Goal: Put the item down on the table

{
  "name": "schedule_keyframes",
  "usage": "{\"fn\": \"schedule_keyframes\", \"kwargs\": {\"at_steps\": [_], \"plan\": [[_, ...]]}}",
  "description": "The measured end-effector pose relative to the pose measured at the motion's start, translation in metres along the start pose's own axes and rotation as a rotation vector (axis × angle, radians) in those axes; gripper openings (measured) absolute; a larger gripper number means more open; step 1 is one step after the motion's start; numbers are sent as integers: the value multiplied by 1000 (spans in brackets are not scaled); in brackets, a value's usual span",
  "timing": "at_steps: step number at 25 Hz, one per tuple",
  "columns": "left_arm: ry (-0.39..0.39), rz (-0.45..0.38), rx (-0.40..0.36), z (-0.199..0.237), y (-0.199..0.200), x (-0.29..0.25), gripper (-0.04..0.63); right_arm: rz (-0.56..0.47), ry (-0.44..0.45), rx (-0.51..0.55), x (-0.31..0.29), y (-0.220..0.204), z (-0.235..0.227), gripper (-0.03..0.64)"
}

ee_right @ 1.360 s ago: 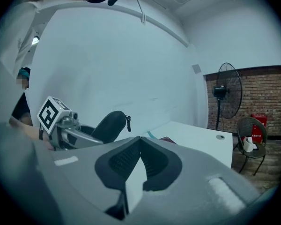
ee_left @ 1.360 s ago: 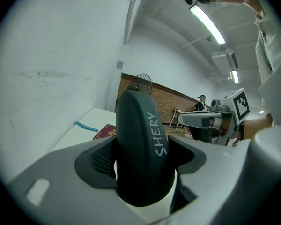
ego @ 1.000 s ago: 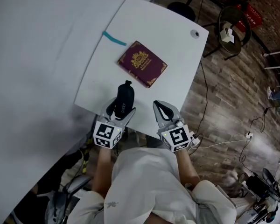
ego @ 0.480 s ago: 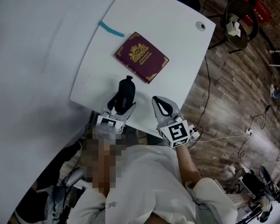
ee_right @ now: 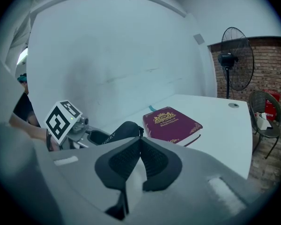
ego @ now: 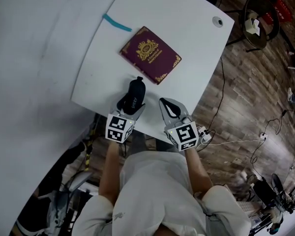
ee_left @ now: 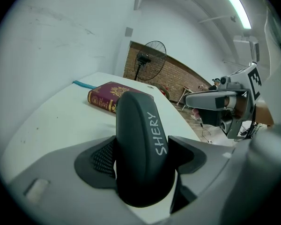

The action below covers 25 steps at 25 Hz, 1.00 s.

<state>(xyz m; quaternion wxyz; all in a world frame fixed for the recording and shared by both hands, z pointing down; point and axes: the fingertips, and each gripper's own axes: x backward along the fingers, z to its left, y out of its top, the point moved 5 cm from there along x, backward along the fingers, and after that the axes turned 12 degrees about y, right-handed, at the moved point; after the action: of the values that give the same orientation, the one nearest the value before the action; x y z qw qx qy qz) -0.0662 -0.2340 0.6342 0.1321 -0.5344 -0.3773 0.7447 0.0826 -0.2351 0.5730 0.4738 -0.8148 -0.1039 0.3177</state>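
Observation:
A dark oblong case with white lettering is held between the jaws of my left gripper, over the near edge of the white table. In the left gripper view the case stands upright between both pads and fills the gap. My right gripper hovers beside it to the right, also at the near edge. Its pads meet with nothing between them. I cannot tell whether the case touches the tabletop.
A maroon book with a gold crest lies flat just beyond the case. A teal strip lies at the table's far left edge and a round cable hole sits near the far right corner. Cables run across the wooden floor on the right.
The head view has shifted a little, so the table sits higher in the picture. Both grippers keep about the same place at the near edge, and the left one still holds the case.

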Motion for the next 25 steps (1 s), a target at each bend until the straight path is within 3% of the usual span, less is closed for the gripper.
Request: {"fn": "schedule_keyframes", "kwargs": {"at_steps": [14,25], "plan": [[4,105,-9,1,-12,-29,364,31,6,-27,-5,-15,-9,5],[10,108,-3,0,-15,-39,371,35,2,-33,0,-20,-10,5]]}}
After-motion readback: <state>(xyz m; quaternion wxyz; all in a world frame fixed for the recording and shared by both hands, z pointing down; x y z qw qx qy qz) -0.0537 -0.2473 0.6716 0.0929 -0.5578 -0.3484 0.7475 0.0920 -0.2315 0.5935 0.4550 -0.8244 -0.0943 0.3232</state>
